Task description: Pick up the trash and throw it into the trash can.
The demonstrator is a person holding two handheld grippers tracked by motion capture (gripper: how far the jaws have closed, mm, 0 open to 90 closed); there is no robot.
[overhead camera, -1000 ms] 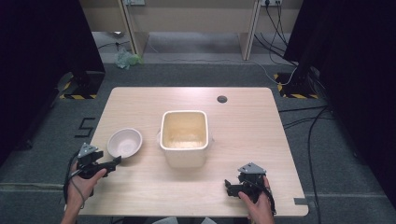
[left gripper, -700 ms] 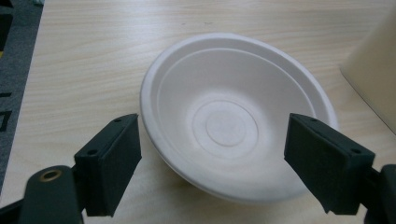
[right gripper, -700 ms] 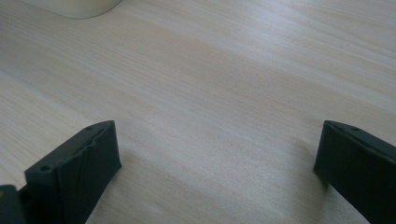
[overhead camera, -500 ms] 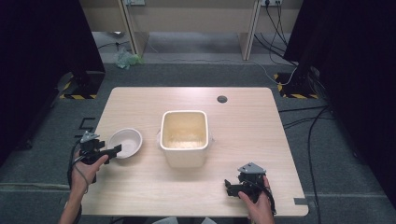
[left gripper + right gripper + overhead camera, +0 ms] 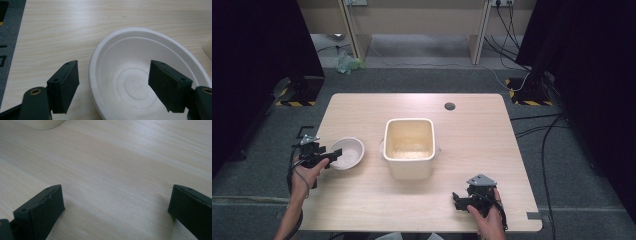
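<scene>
White bowl point(image 5: 147, 75) sits left of the tub point(image 5: 409, 146) on the table point(image 5: 492, 150); your left gripper point(image 5: 112, 85) has slid in from the near left edge, jaws just narrowing, astride the near rim but not pinching it. Grasp looks imminent; right gripper point(image 5: 115, 207) rests wide apart, idle

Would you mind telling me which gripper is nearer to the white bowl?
Left. The left gripper straddles the white bowl's near rim, jaws just closing but not pressing. The right gripper sits far off, beyond the cream tub.
</scene>
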